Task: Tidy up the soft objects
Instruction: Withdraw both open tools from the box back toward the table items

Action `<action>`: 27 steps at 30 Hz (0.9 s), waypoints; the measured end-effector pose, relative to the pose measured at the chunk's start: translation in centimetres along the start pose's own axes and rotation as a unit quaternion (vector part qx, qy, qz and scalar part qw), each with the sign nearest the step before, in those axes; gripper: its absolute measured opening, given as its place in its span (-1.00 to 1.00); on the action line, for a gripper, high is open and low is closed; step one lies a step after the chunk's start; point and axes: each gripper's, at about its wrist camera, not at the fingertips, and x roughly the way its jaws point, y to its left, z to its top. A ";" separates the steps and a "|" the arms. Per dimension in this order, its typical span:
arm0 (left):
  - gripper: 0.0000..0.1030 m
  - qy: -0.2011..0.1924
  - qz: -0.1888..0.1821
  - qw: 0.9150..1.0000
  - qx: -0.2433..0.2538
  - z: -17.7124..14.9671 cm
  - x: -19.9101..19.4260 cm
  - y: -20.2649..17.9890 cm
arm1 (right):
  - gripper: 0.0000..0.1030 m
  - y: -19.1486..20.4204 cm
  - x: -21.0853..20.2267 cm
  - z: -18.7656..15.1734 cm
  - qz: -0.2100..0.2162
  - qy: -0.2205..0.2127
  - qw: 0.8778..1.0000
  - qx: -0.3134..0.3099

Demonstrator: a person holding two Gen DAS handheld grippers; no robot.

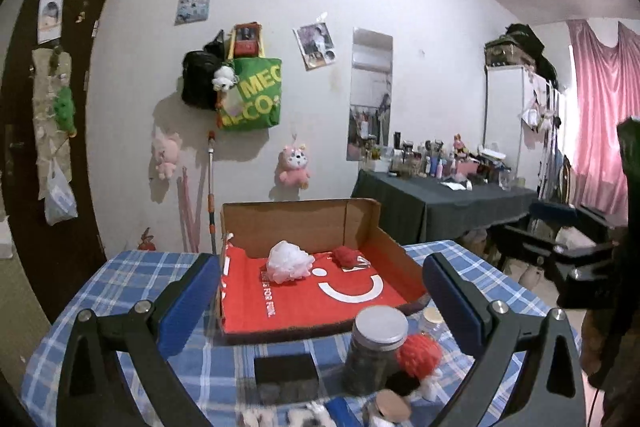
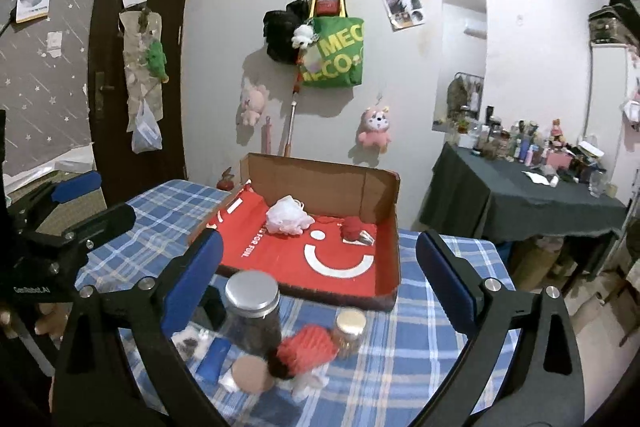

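Both grippers, left gripper [image 1: 320, 291] and right gripper [image 2: 320, 267], hang wide open and empty; next comes picking up the red-haired plush doll [image 2: 306, 351] for the cardboard box [image 2: 320, 183].

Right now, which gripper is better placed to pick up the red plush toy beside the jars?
Right, narrowly. Both grippers are open and empty. The red plush toy lies centred between the right gripper fingers, jars beside it. For the left gripper, the toy sits off to the right, partly behind the silver-lidded jar.

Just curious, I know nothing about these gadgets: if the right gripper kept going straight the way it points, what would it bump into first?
Probably the red-lined cardboard box straight ahead; depth is hard to judge.
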 end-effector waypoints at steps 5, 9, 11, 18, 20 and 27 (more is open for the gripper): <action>1.00 -0.008 0.012 1.000 -0.003 -2.6 -2.0 -0.8 | 0.92 1.7 -1.9 -3.4 -0.022 -0.017 1.000 -0.003; 1.00 -0.015 0.035 0.999 -0.006 -4.9 -3.1 -1.4 | 0.92 2.3 -2.7 -6.3 -0.041 -0.026 0.999 0.010; 1.00 -0.014 0.042 0.999 -0.007 -6.1 -3.2 -1.7 | 0.92 2.4 -2.9 -7.5 -0.046 -0.027 0.998 0.021; 1.00 -0.009 0.049 0.999 0.003 -9.2 -3.2 -2.4 | 0.92 2.6 -2.3 -11.6 -0.069 -0.014 0.997 0.041; 1.00 -0.002 0.051 0.999 0.000 -9.9 -2.8 -2.4 | 0.92 2.5 -1.9 -12.6 -0.070 -0.008 0.997 0.043; 1.00 0.051 0.053 0.997 -0.006 -12.6 -0.7 -1.7 | 0.92 2.4 0.7 -16.1 -0.065 0.047 0.995 0.061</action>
